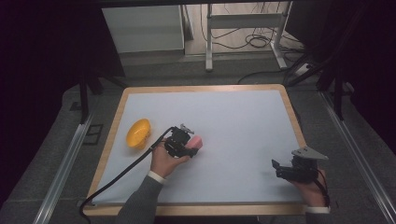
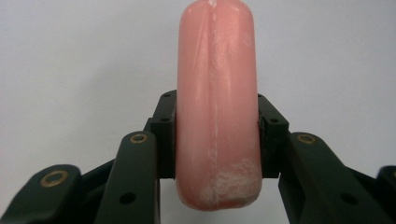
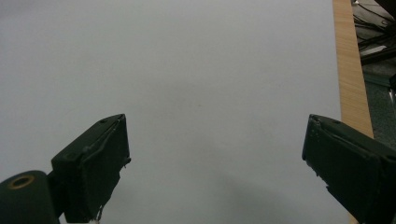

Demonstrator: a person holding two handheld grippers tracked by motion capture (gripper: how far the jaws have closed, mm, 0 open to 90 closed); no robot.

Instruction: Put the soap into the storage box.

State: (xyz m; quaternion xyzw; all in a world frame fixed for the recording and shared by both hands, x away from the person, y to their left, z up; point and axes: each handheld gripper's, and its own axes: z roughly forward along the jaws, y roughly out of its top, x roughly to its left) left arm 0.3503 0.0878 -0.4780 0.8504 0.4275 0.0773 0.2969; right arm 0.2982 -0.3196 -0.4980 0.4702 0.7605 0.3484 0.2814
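While clamped crosswise, the pink bar points along the left claw.

Wooden-rimmed table under a white sheet; yellow bowl tipped on its side near the left edge, about midway along.

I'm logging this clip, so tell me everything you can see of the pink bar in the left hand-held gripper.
The pink bar is a smooth, rounded block, glossy like soap or wax, with whitish scuffs along its face and near its lower end. It stands on edge between the jaws of the left hand-held gripper, whose pads press both its flat sides. In the high view it sits over the white mat, right of the yellow bowl.
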